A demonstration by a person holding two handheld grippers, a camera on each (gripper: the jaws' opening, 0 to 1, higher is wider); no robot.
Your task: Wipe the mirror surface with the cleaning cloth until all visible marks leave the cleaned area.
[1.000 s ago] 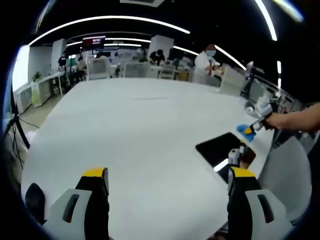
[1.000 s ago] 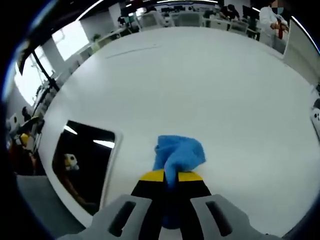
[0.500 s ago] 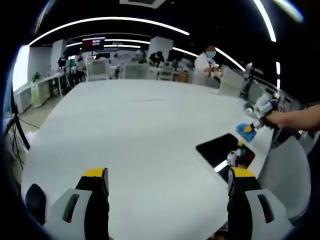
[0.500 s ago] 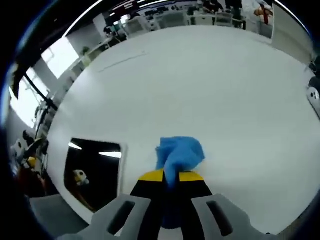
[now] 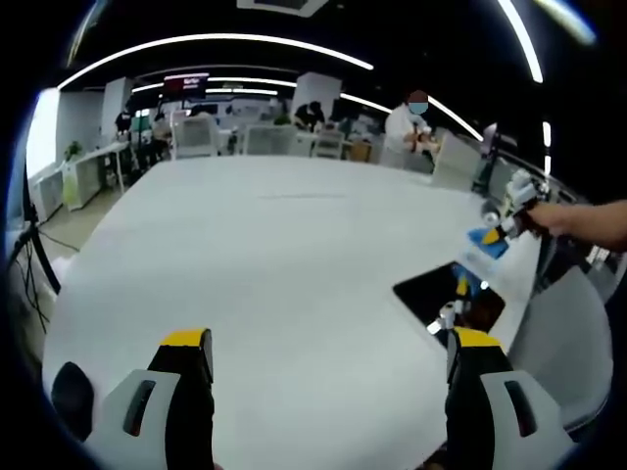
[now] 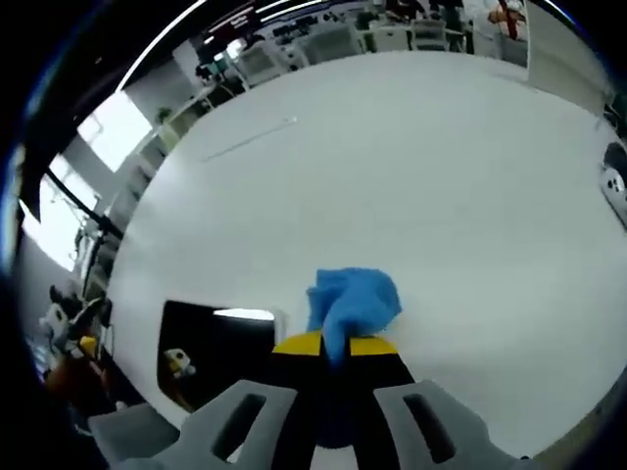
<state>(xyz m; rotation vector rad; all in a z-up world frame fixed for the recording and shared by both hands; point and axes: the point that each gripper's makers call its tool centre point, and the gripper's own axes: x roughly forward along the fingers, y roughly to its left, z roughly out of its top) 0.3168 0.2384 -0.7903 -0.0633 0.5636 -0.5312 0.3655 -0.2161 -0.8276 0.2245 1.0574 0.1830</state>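
A dark rectangular mirror [image 5: 449,298] lies flat near the right edge of the big white table [image 5: 265,264]. My left gripper [image 5: 323,348] is open above the table's near side, nothing between its yellow-tipped jaws. At the right, the right gripper [image 5: 500,232] hangs above the mirror's far end with the blue cleaning cloth [image 5: 486,241]. In the right gripper view the right gripper [image 6: 335,343] is shut on the bunched blue cloth [image 6: 351,304], raised off the table. The mirror [image 6: 220,352] lies down and to its left, reflecting ceiling lights.
A person's hand [image 5: 578,220] holds the right gripper. Desks, chairs and people stand beyond the table's far end [image 5: 294,137]. A white device [image 6: 615,186] lies at the table's right edge in the right gripper view.
The right gripper has lifted with the cloth, up and away from the table; in its view the mirror has shrunk and slid lower. The left gripper has stayed put.
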